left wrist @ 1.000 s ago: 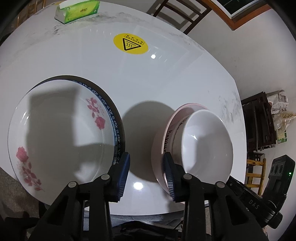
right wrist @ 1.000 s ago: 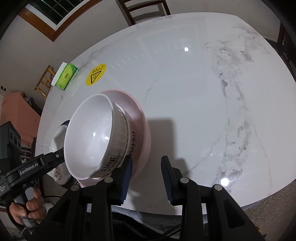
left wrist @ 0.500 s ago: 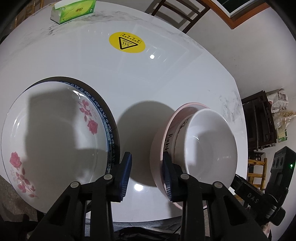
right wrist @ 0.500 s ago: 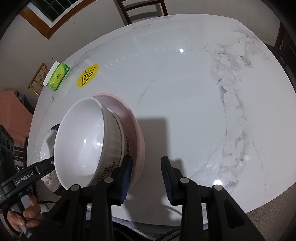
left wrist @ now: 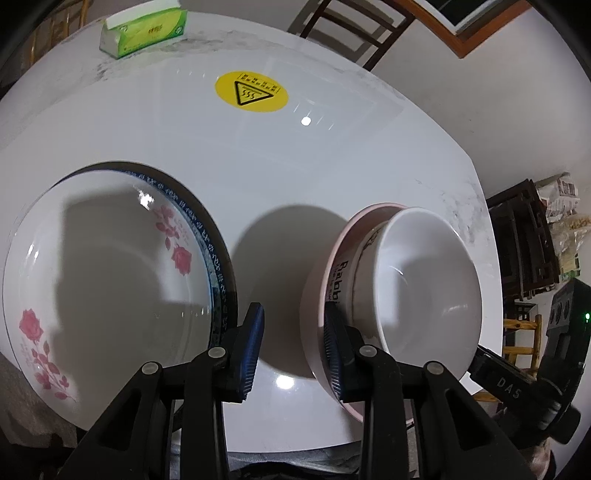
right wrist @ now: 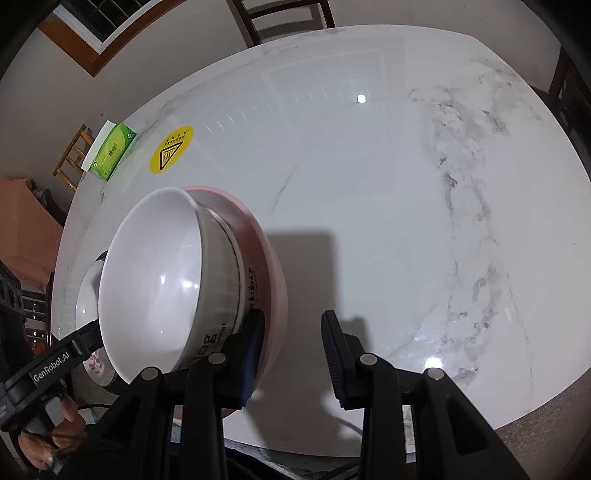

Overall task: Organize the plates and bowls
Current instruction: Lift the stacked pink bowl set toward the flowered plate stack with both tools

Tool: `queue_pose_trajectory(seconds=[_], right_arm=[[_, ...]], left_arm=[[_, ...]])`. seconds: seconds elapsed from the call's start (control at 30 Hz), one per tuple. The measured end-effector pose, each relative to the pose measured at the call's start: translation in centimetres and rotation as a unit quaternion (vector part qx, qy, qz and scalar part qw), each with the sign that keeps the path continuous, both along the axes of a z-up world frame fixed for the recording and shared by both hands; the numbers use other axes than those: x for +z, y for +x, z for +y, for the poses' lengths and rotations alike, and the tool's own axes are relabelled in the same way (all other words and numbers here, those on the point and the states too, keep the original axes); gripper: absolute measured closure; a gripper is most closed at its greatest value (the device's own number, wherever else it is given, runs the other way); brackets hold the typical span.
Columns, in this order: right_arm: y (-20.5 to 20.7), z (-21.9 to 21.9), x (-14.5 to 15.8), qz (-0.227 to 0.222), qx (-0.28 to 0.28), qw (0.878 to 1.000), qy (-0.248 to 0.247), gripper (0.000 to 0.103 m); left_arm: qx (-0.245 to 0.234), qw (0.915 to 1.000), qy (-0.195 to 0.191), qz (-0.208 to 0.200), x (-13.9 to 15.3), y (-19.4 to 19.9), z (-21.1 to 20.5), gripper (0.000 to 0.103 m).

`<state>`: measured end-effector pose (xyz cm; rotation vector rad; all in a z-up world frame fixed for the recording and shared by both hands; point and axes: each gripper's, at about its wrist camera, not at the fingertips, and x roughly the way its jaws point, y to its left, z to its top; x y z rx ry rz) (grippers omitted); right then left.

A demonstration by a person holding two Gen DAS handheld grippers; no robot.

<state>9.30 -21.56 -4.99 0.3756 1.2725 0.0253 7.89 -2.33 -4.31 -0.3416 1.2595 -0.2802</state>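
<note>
The left gripper [left wrist: 291,350] was held with its jaws parted and nothing between them. The right gripper [right wrist: 293,350] likewise stood with jaws apart, gripping nothing. A bare hand [right wrist: 46,439] wrapped the left gripper's handle, fingers curled around it.

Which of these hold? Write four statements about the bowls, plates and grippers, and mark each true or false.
1. The white bowl sits inside the pink bowl. True.
2. The left gripper is clamped on the floral plate. False: its jaws are open, between the plate and the pink bowl.
3. A green tissue pack lies beyond the yellow sticker. True.
4. The right gripper holds a spoon. False: it is open and holds nothing.
</note>
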Motion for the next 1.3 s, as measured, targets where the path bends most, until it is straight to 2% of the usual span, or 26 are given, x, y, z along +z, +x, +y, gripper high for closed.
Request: queue_pose_trajectory(seconds=[0.47, 0.6, 0.8, 0.97, 1.3], right_arm=[[-0.6, -0.1, 0.1, -0.026, -0.013, 1.000, 0.001, 0.072], [-0.7, -0.1, 0.2, -0.035, -0.016, 0.999, 0.010, 0.079], [-0.9, -0.3, 0.2, -0.043, -0.024, 0.999, 0.020, 0.082], [-1.1, -0.1, 0.3, -0.054, -0.025, 0.998, 0.026, 0.088], [-1.3, -0.1, 0.3, -0.072, -0.029, 0.997, 0.031, 0.088]], left_arm=[[-0.004, 0.9998, -0.002, -0.022, 0.0, 0.1, 0.1, 0.076], [-0.009, 0.9996, -0.012, -0.026, 0.1, -0.1, -0.1, 0.086], [-0.019, 0.9991, -0.003, -0.039, 0.5, -0.3, -0.8, 0.094], [-0.017, 0.9987, 0.002, -0.047, 0.5, -0.3, -0.8, 0.094], [-0.013, 0.9986, -0.002, -0.052, 0.5, -0.4, -0.8, 0.095]])
